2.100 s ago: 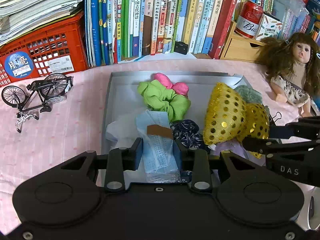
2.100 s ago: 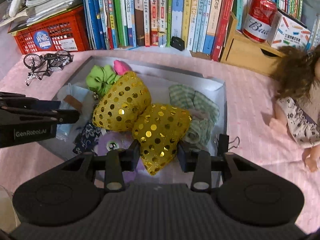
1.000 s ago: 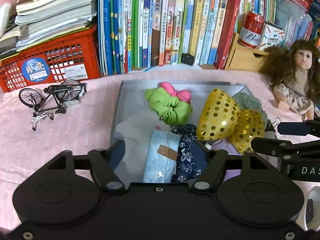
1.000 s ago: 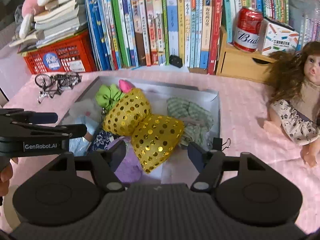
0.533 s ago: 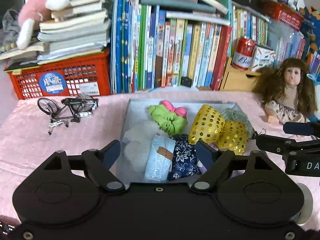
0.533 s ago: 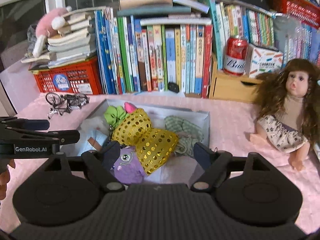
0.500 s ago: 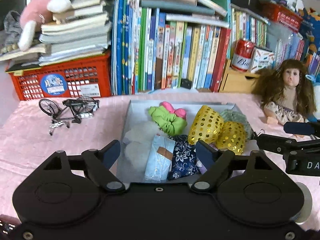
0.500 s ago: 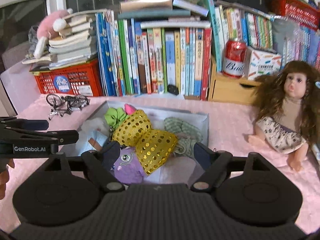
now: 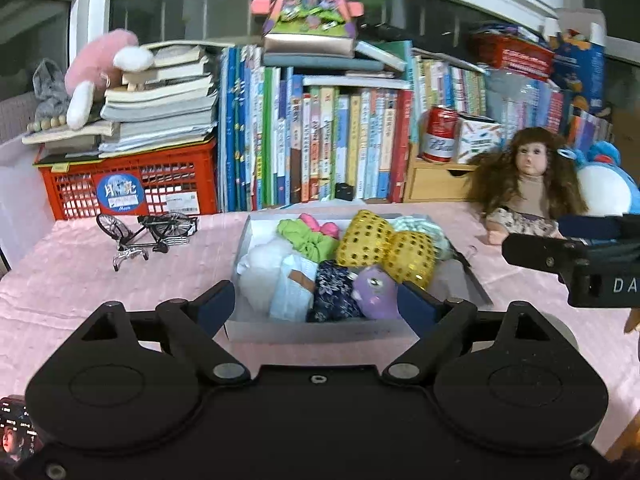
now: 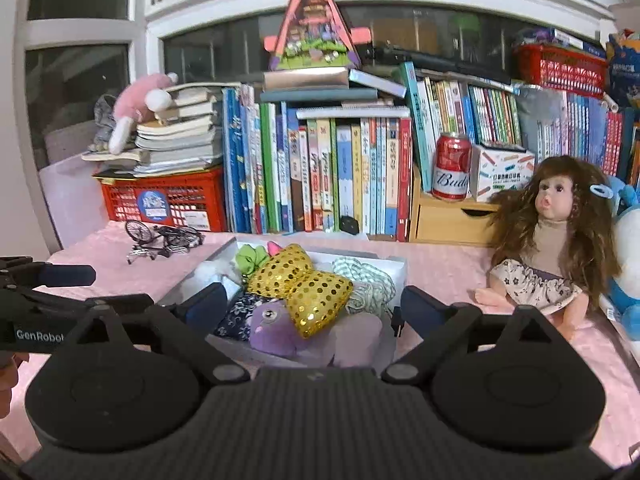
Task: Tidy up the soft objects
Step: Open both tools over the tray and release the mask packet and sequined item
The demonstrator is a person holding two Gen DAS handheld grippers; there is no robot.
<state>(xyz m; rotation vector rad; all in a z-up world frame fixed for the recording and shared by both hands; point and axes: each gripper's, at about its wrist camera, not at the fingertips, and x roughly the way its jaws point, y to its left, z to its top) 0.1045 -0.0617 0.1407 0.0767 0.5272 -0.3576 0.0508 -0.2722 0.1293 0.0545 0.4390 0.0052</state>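
Left wrist view, one box (image 9: 304, 335), one doll (image 9: 527, 188), two gold sequin pouches (image 9: 386, 249)

A big window (image 10: 280, 28) with white frames fills the back of the room, and the glass is dark. Below the window stands a long row of books (image 10: 332, 172). To the left of the books sits a red crate (image 9: 132, 188) with a pile of books on top. To the right of the books is a small wooden drawer box (image 10: 448, 216). In front of the books lies a table with a pink cloth (image 9: 64, 272).
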